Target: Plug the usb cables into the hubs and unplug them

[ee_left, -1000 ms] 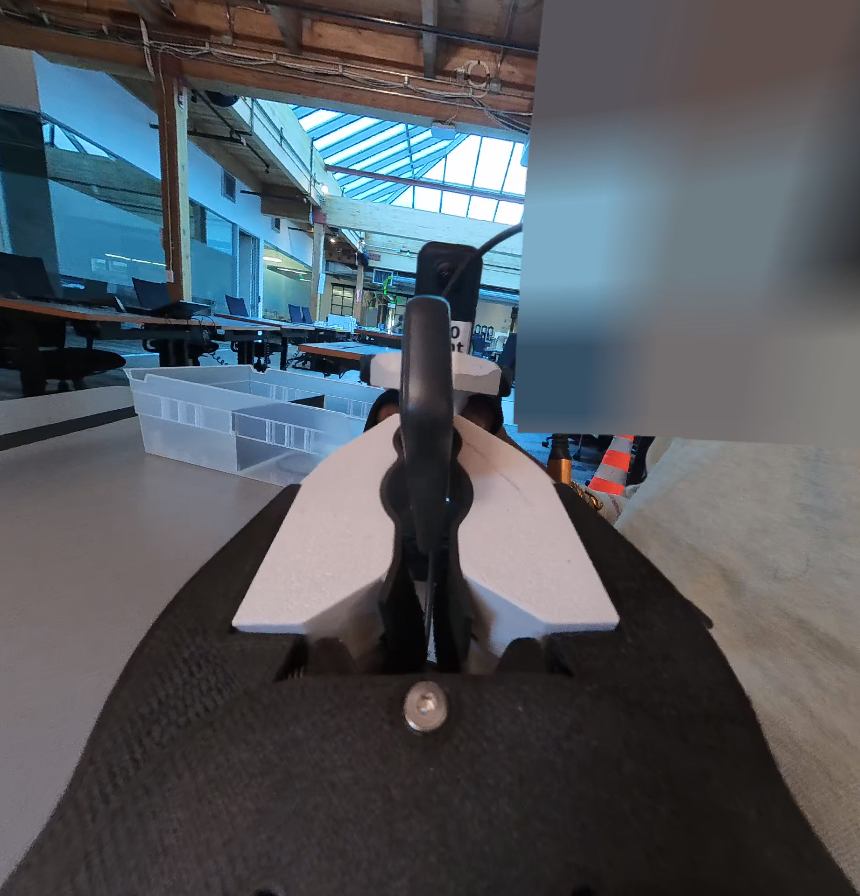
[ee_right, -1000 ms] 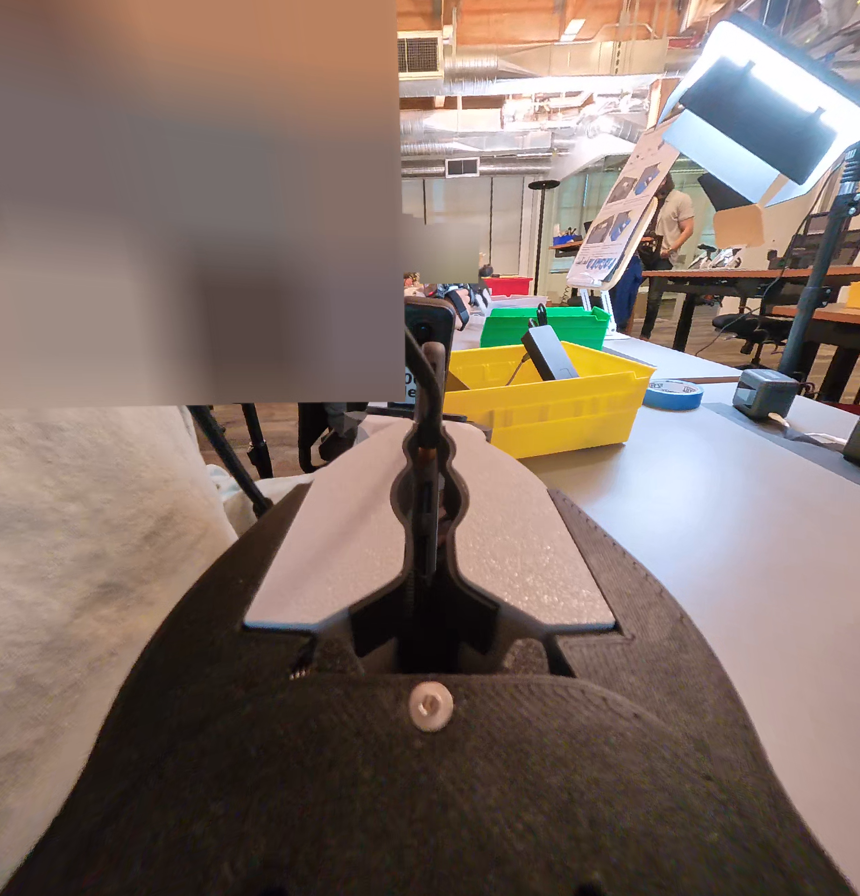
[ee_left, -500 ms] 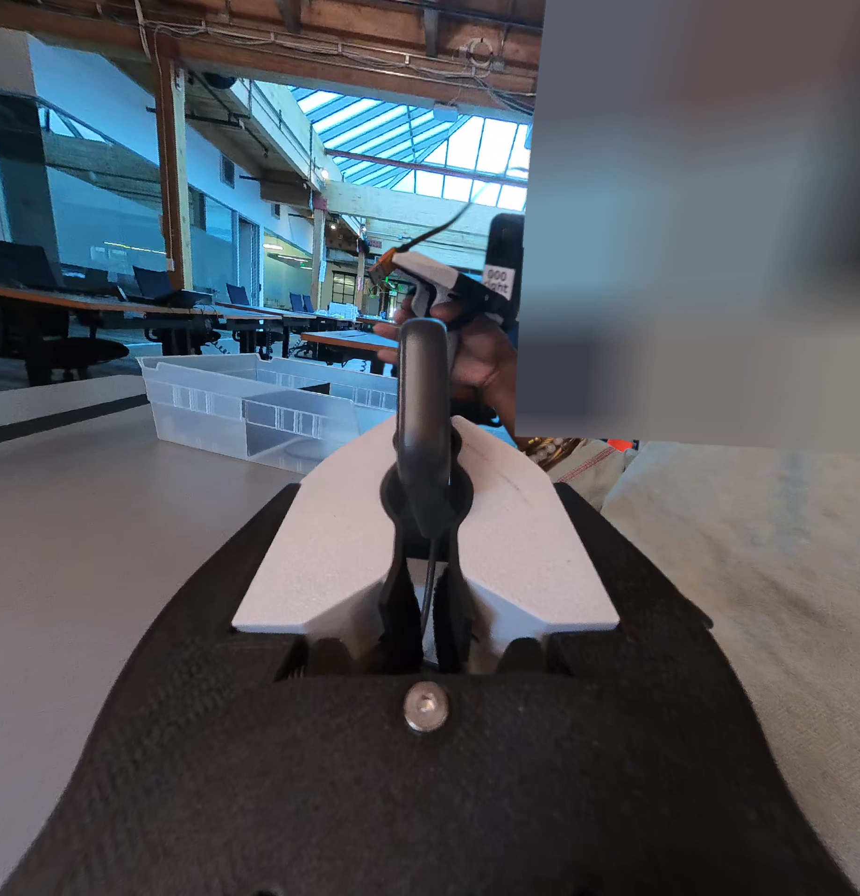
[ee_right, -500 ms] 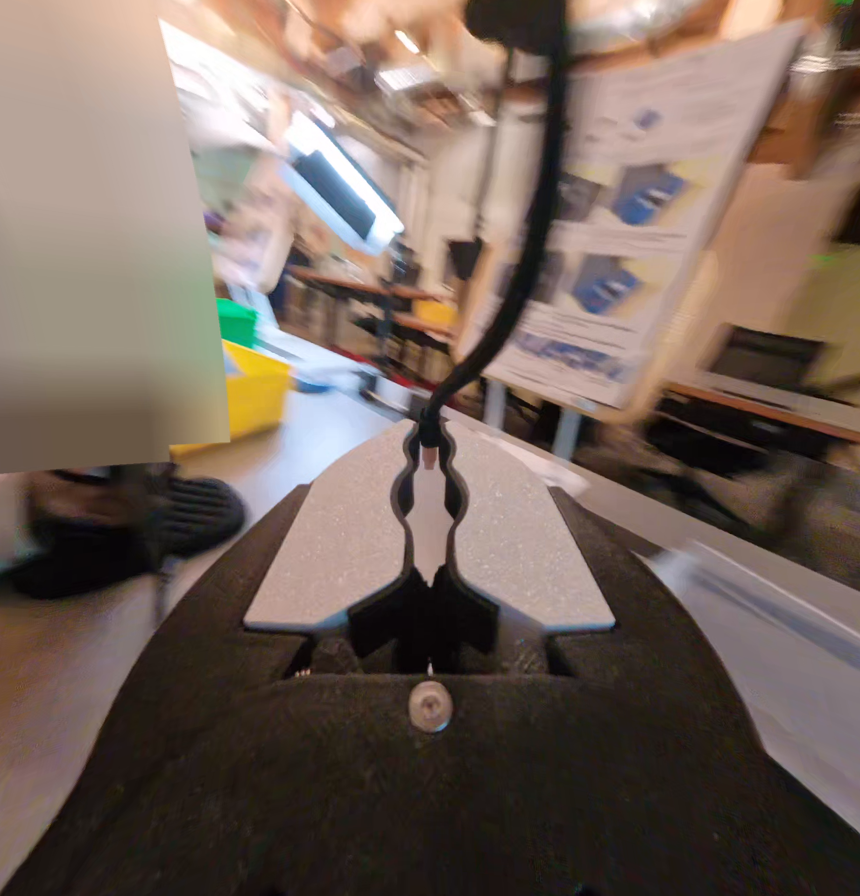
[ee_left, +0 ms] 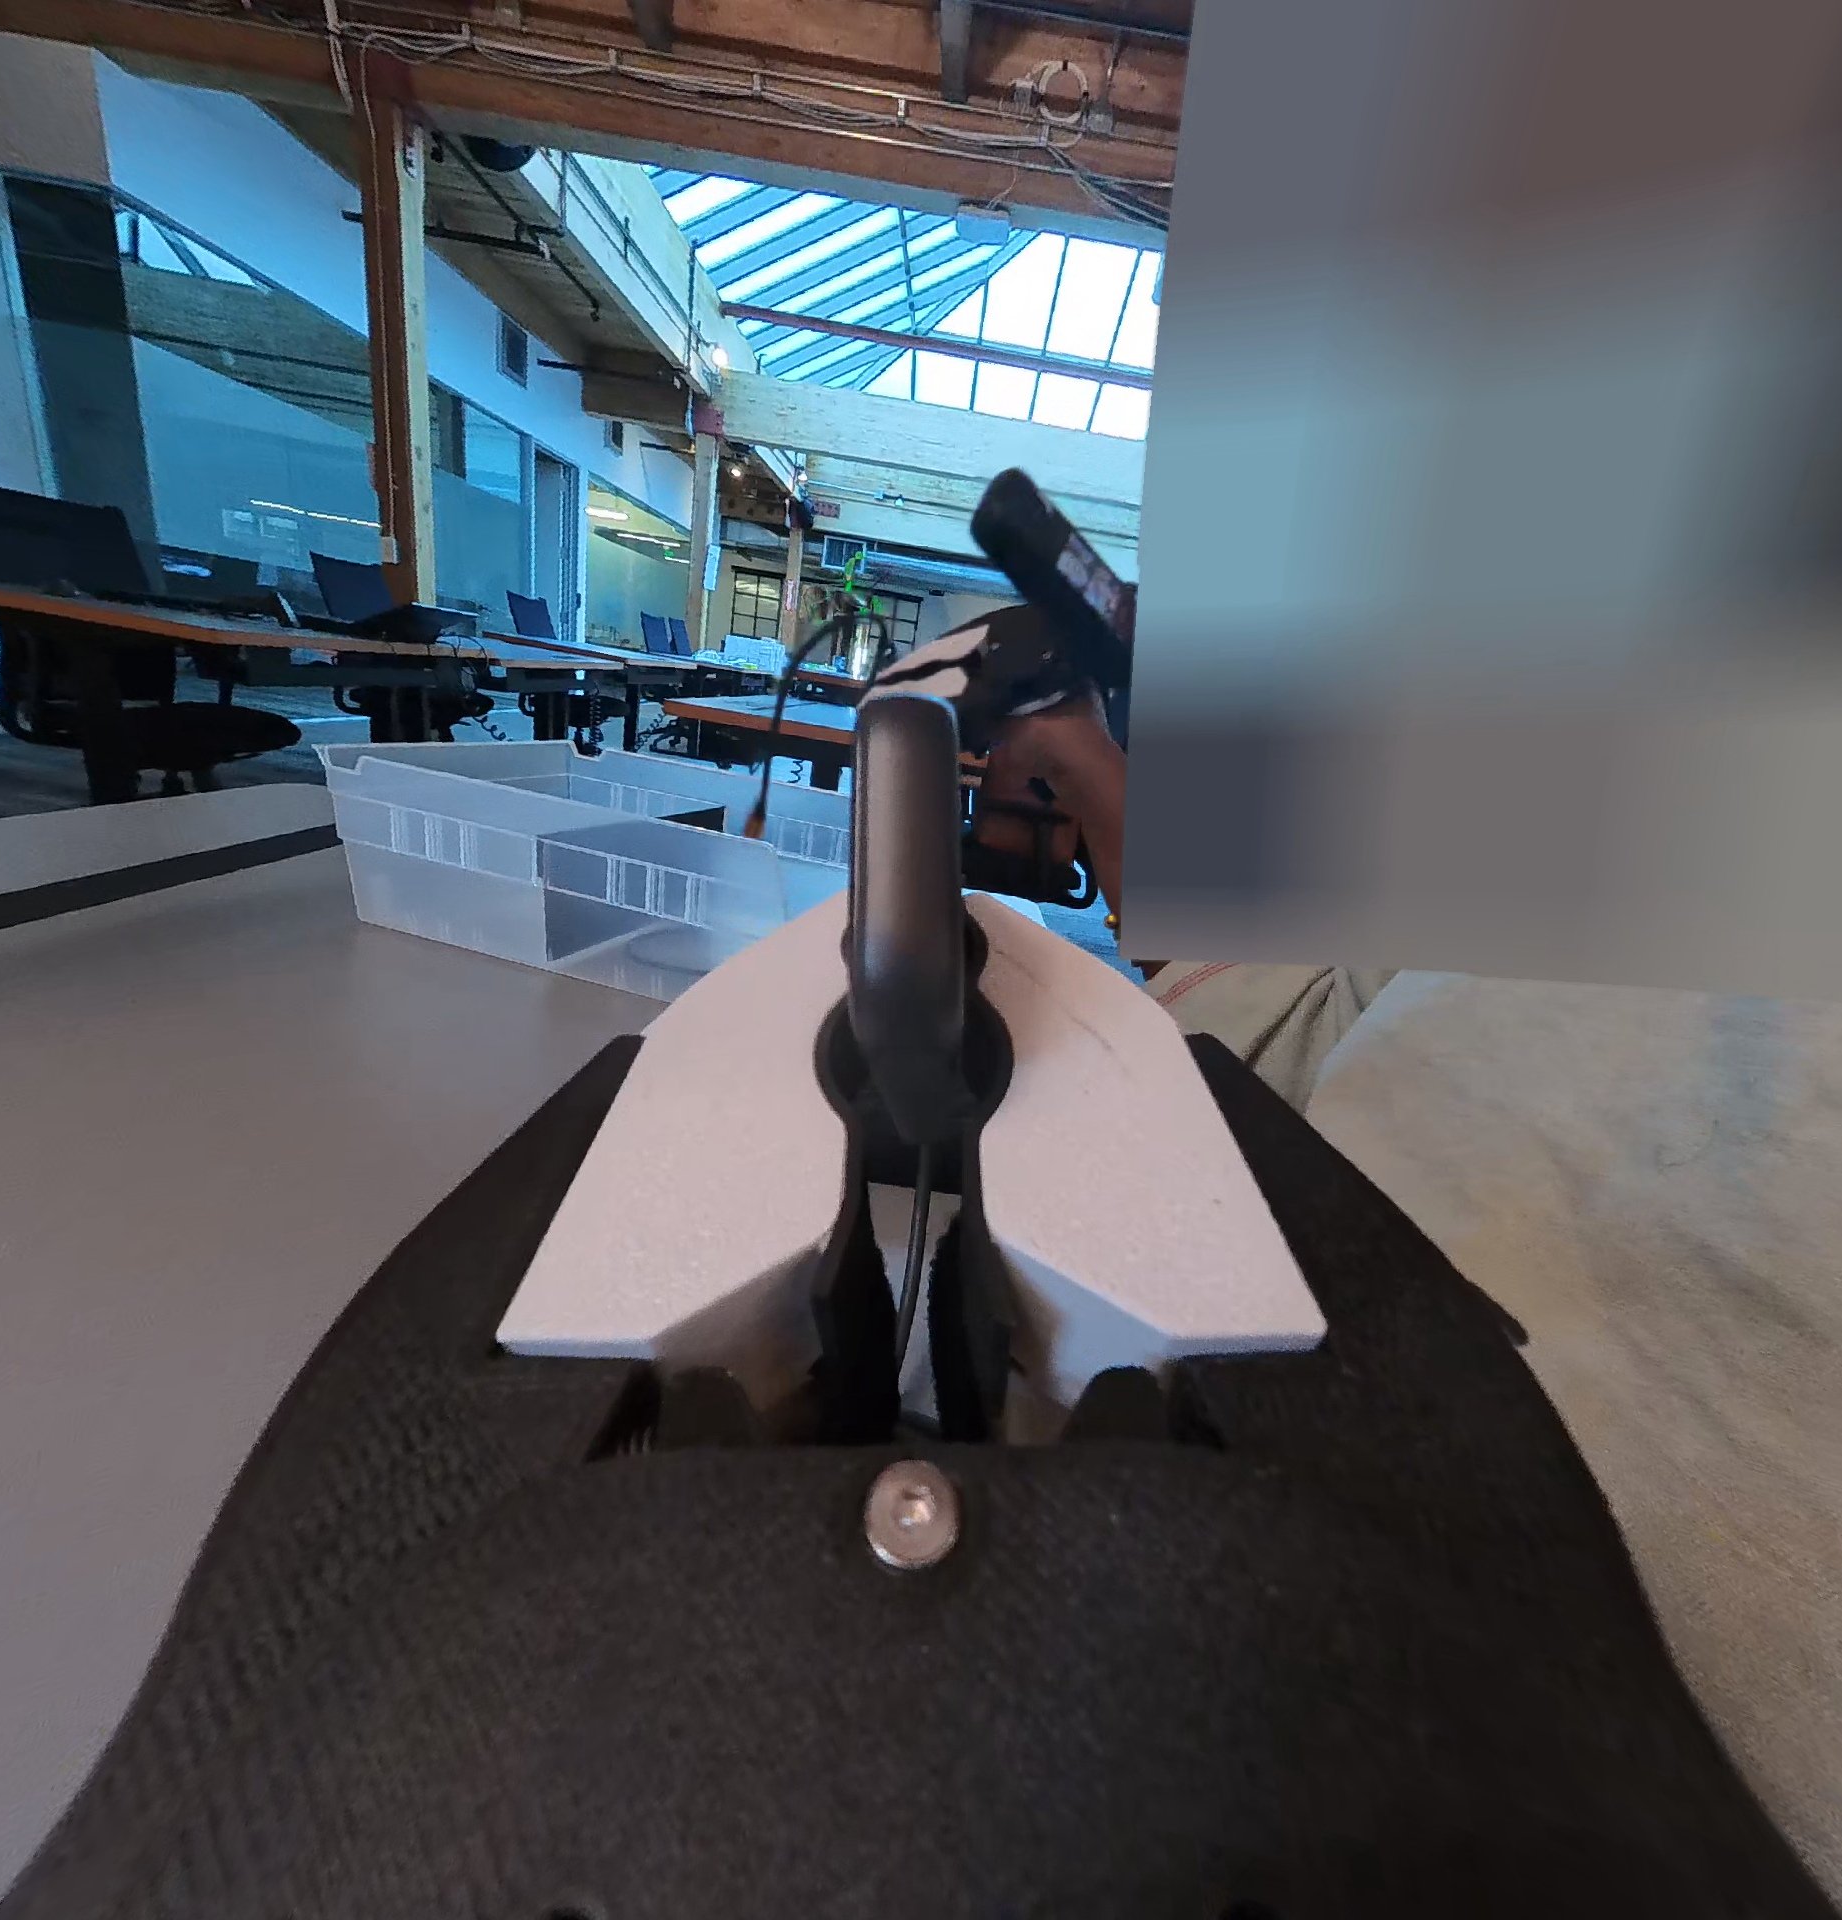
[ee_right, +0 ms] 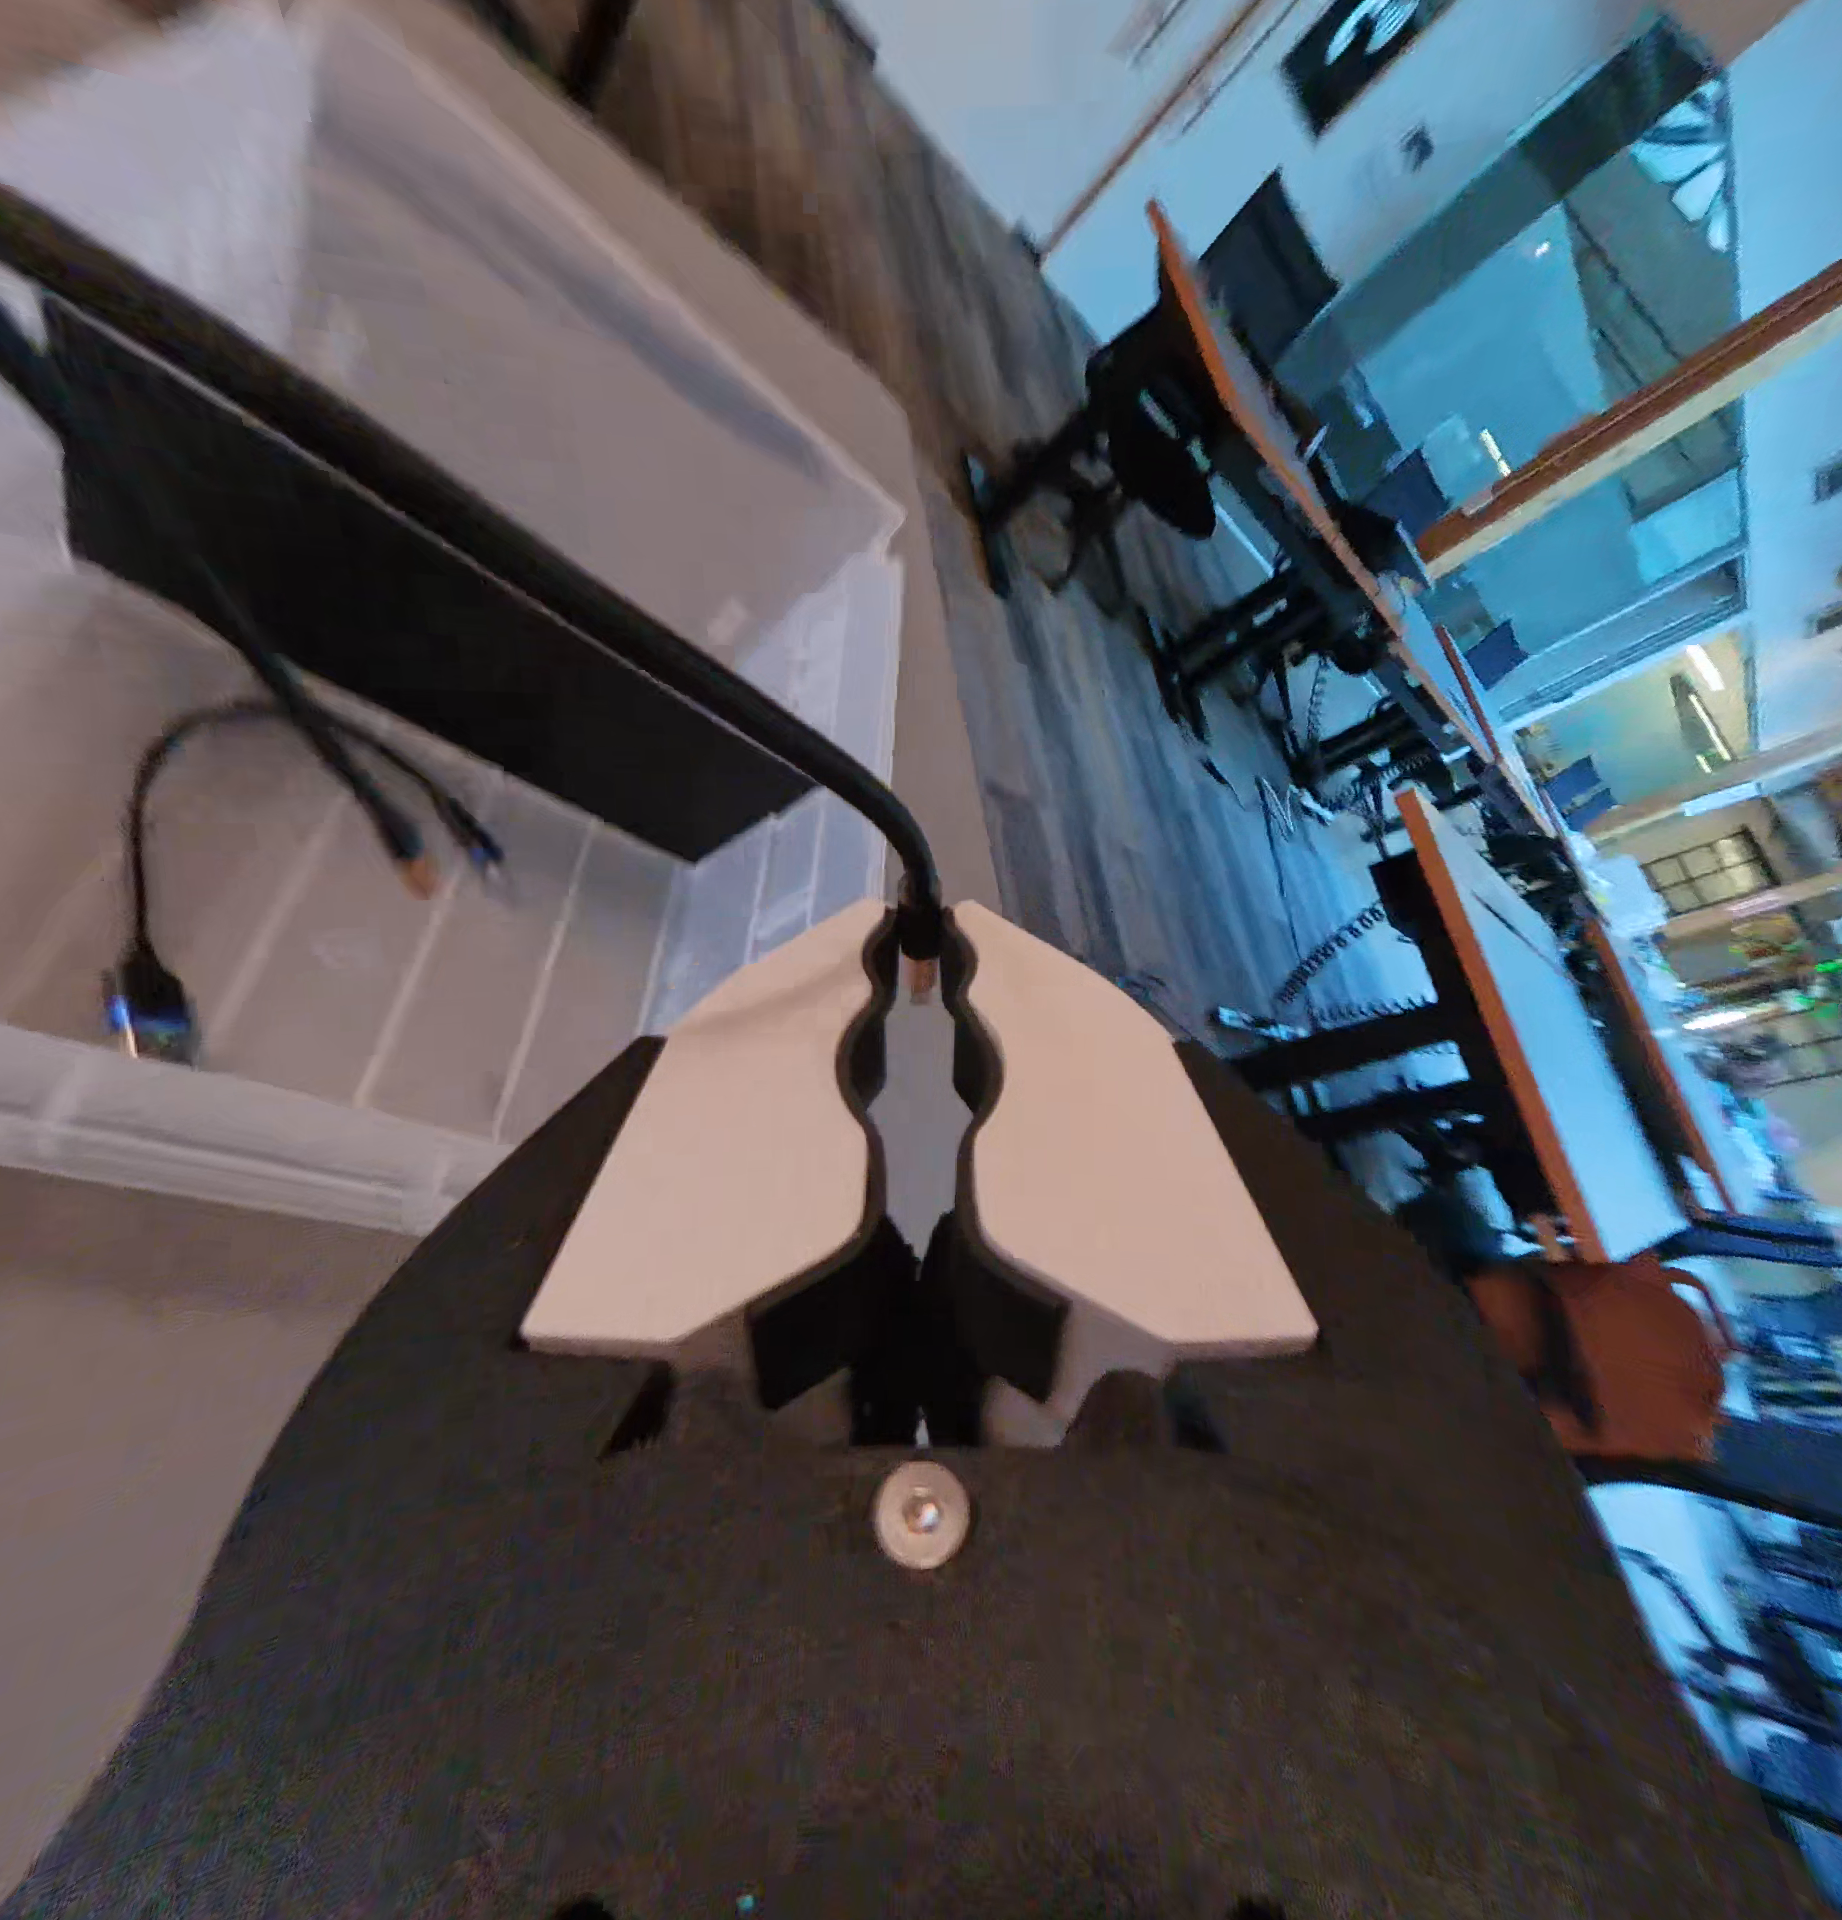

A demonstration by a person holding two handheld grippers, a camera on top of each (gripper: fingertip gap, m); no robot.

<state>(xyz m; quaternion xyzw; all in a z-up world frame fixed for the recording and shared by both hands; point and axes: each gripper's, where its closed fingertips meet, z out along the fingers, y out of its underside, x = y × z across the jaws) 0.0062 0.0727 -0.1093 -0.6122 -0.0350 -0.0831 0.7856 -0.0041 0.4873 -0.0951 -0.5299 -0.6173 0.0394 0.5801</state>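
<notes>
Your left gripper (ee_left: pixel 906 977) is clamped on the dark hub (ee_left: pixel 904 883), upright above the table's near edge (ee_left: pixel 221 1091). Your right gripper (ee_right: pixel 917 935) pinches the black usb cable (ee_right: pixel 688 675) right behind its plug, over the clear bin (ee_right: pixel 584 364) w/ loose cables (ee_right: pixel 158 997) inside. Risk: grip's at the very tips, so the plug could twist or slip & the slack cable snag the bin's rim.

left gripper (ee_left: pixel 909 997) fingers (ee_left: pixel 730 1143) clamp a dark hub (ee_left: pixel 904 883).

We cannot trace the thick black cable (ee_right: pixel 543 582) past the left edge, and motion blurs the clear plastic bin (ee_right: pixel 688 436).
</notes>
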